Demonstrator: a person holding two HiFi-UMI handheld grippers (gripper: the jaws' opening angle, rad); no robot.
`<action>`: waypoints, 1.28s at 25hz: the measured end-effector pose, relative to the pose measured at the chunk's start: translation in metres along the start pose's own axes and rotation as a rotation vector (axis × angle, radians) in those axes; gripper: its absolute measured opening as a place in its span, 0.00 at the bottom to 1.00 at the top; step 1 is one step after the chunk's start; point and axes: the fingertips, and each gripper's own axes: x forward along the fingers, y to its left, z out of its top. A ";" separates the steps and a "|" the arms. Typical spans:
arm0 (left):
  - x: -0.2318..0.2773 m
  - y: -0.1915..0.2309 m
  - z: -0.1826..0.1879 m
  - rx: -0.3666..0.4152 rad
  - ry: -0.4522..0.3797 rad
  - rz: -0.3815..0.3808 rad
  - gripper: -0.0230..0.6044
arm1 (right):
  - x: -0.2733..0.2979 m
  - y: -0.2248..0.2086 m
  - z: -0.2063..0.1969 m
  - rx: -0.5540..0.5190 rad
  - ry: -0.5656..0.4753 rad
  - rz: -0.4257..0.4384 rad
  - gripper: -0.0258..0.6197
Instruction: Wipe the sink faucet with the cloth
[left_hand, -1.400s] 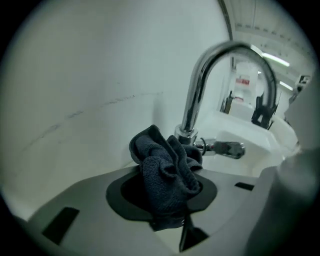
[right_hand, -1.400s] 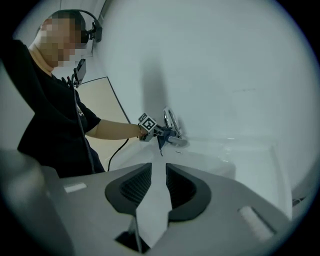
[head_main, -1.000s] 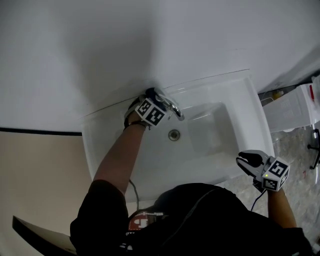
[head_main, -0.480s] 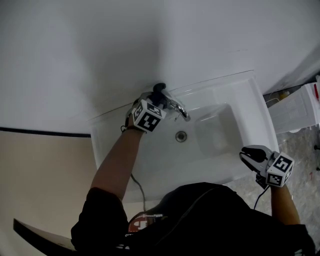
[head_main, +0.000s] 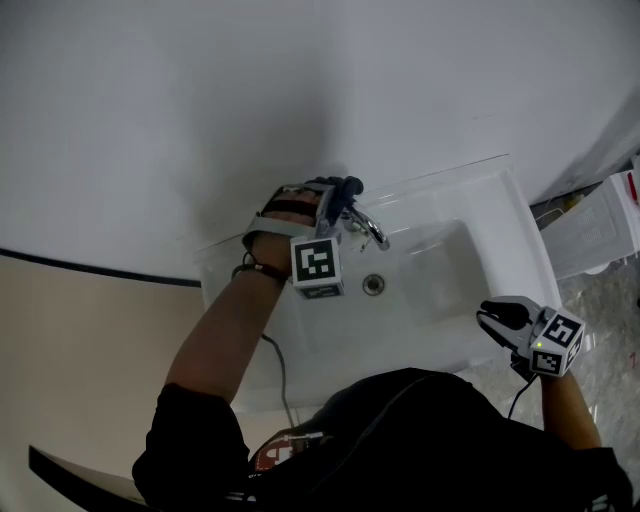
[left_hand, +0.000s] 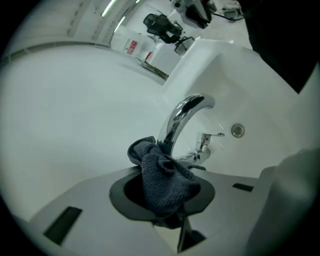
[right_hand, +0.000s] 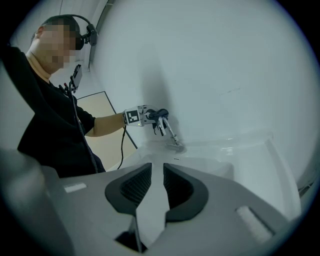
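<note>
A chrome faucet with a curved spout stands at the back rim of the white sink. My left gripper is high beside the spout's arch, shut on a bunched dark grey cloth. Its jaws have just been closing slightly, with the cloth between them. In the left gripper view the cloth touches the spout on its left side, above the lever. My right gripper hovers at the sink's front right edge, open by a narrow gap, with nothing between its pads.
A plain white wall rises directly behind the faucet. The drain lies in the basin below the spout. A white plastic bin stands on the floor to the right of the sink. The person's torso is close to the sink's front edge.
My left gripper has risen from the faucet's base to beside the spout's arch, carrying the cloth, and its wrist has rolled. The right gripper has barely shifted.
</note>
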 end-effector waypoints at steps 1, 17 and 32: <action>-0.007 0.001 0.007 0.045 -0.003 0.014 0.19 | -0.001 0.001 -0.001 0.001 -0.005 0.000 0.14; -0.050 -0.031 0.088 0.204 -0.092 0.081 0.19 | -0.009 0.008 -0.014 0.017 0.000 0.026 0.14; -0.009 -0.076 0.069 -0.871 -0.473 -0.405 0.19 | -0.023 0.009 -0.027 0.070 0.016 -0.016 0.14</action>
